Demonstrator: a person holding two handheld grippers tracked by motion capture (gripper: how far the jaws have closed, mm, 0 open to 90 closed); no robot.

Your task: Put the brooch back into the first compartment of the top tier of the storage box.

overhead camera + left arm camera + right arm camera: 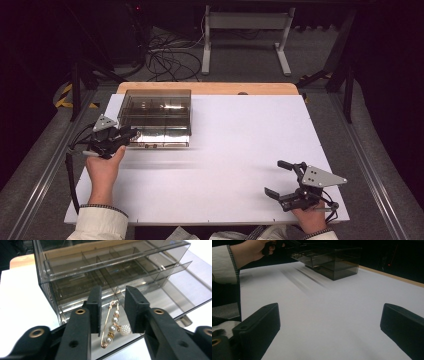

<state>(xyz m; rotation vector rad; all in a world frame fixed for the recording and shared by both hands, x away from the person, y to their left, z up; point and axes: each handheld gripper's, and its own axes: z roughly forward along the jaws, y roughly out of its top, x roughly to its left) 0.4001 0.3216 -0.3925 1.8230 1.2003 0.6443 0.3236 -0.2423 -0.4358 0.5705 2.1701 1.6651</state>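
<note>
Drawer organizer (155, 117) sits far left on your table (240, 165), bottom drawer (160, 300) out, pearl brooch pin (112, 326) lying inside. Your left gripper (112, 311) straddles it unclenched: center, then squeeze gently. Right gripper (290, 182) rests spread wide, holding nothing.

text: we read none in any view
organizer box (155, 117): we see no label or brand
grippers: we find no printed marks or numbers

smoky grey organizer (75, 277), gold pearl pin (112, 325), white table (240, 150)
</note>
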